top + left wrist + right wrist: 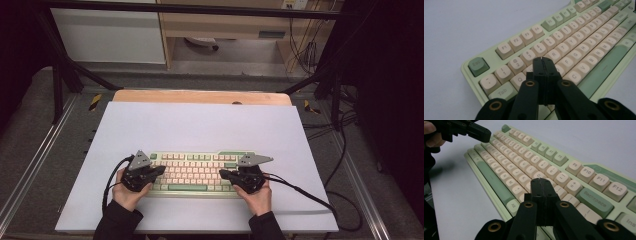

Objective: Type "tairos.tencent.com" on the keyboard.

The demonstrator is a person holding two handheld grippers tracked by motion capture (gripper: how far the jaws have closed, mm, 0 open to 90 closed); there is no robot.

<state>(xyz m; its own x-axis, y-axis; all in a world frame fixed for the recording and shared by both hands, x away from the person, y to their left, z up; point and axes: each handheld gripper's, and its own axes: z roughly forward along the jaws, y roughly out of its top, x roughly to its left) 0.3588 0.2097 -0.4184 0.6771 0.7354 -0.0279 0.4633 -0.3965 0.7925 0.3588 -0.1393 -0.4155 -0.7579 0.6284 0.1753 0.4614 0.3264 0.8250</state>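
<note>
A pale green keyboard (195, 172) with cream and green keycaps lies on the white table cover, near its front edge. My left gripper (161, 170) hovers over the keyboard's left end, its jaws shut with nothing between them. In the left gripper view the left gripper (542, 59) points at the W and E keys of the keyboard (564, 42). My right gripper (222, 173) hovers over the right end, also shut and empty. In the right gripper view the right gripper (539, 180) sits above the keys near P on the keyboard (529, 162), and the left gripper (485, 133) shows at the top left.
The white cover (200, 125) spreads over a wooden table (200, 96), with bare room behind and beside the keyboard. Black cables (320, 200) trail from the grippers off the right side. Dark frame posts and a metal rail (45, 145) flank the table.
</note>
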